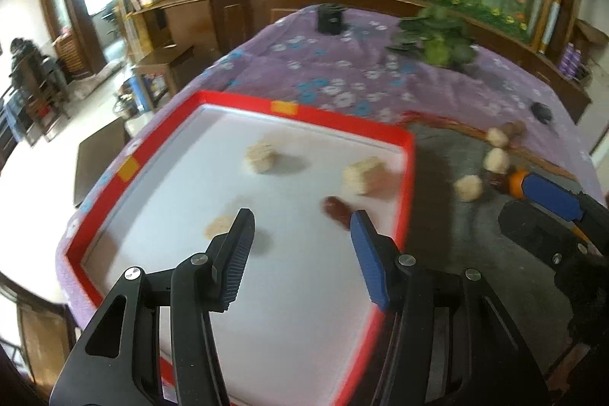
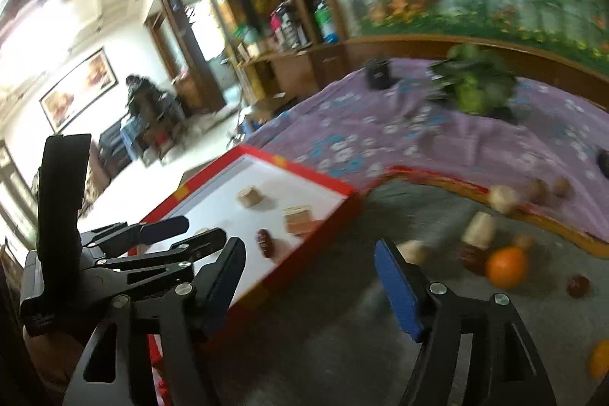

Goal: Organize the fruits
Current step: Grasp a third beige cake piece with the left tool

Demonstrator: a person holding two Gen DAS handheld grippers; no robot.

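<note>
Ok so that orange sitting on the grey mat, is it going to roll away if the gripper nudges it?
Probably yes. The orange looks round and sits loose on the flat grey mat, so a sideways nudge would likely send it rolling. Its skin looks smooth, so the open right gripper may slip unless it closes around the middle. It seems firm enough to hold its shape.

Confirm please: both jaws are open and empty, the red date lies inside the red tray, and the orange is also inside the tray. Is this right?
Not quite. The orange is outside the red tray, on the grey mat, as the right wrist view shows. The rest holds: the date lies inside the tray, and both jaws are open and empty.
</note>
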